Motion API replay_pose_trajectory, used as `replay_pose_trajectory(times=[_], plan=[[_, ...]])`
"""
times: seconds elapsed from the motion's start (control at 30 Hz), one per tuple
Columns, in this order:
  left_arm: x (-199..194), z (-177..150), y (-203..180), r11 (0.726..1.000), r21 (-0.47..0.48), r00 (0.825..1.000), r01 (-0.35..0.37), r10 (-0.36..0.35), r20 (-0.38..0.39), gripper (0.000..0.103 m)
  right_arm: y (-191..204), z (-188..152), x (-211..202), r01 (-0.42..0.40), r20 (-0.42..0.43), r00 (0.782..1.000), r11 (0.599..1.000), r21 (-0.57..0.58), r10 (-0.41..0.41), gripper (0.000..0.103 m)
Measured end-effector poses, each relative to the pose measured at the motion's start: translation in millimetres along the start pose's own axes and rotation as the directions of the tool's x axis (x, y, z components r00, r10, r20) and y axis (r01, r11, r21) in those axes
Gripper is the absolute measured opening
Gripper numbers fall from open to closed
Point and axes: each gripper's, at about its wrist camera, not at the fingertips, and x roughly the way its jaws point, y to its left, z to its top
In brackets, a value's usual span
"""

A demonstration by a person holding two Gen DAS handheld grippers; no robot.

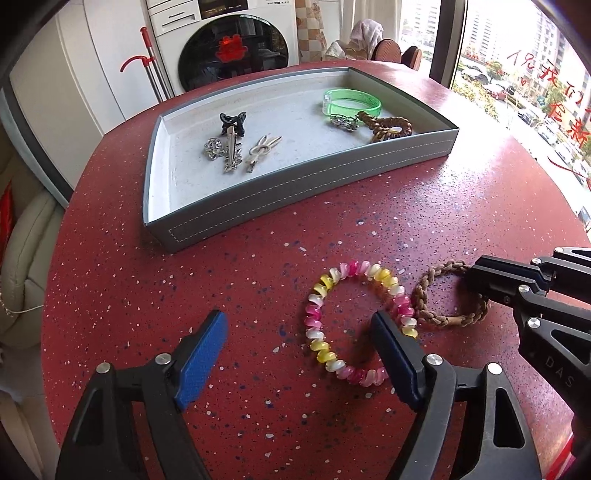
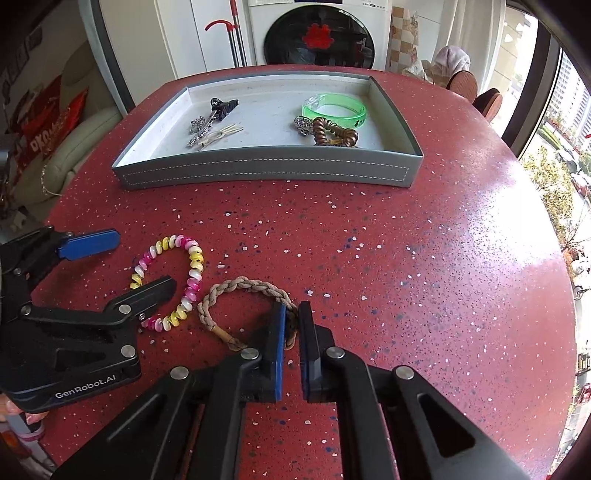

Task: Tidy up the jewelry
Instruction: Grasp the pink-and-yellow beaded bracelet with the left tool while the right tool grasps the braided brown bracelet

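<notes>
A pink, yellow and white spiral hair tie lies on the red table. My left gripper is open, with one finger inside the tie's loop and one outside to its left. A tan braided bracelet lies just right of the tie. My right gripper is shut on the bracelet's right side, at table level. The grey tray at the back holds hair clips, a green bangle and a brown coil tie.
The round red speckled table falls away at its edge on the left and right. A washing machine and a mop handle stand behind it. A window is at the right.
</notes>
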Motion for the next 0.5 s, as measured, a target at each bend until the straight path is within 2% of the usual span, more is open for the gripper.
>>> replay_pose_trajectory(times=[0.07,0.13,0.17,0.2,0.23,0.3,0.5], plan=[[-1.4,0.7,-4.5,1.000,0.020,1.000,0.008,-0.008,0.003,0.085,-1.8,0.1,-2.3,-0.006,0.005,1.000,1.000,0.006,0.006,0.007],[-2.6,1.3,-7.1,0.999,0.021,0.999,0.043,-0.043,0.002,0.065,-3.0,0.4,-5.5,-0.012,0.014,1.000,1.000,0.010,0.011,0.007],[-3.1,1.8,-7.9,0.998,0.021,0.998,0.067,-0.067,0.000,0.059,-3.6,0.6,-7.4,-0.014,0.018,1.000,1.000,0.012,0.014,0.007],[-3.7,2.1,-9.5,0.996,0.024,0.997,0.084,-0.084,0.001,0.042,-4.2,0.9,-9.4,-0.015,0.023,1.000,1.000,0.014,0.014,0.007],[-4.5,2.1,-12.4,0.997,0.040,0.998,0.068,-0.068,0.005,0.026,-5.3,1.4,-11.6,-0.017,0.029,0.999,1.000,0.018,0.017,0.007],[-5.8,0.7,-15.6,0.997,0.057,0.999,0.053,-0.053,0.008,0.026,-8.4,1.9,-16.0,-0.025,0.040,0.999,0.999,0.028,0.024,0.007],[-20.6,-6.5,-9.9,0.996,0.042,0.996,0.077,-0.079,0.050,0.026,-18.4,4.8,-25.1,-0.049,0.063,0.997,0.997,0.066,0.045,0.007]])
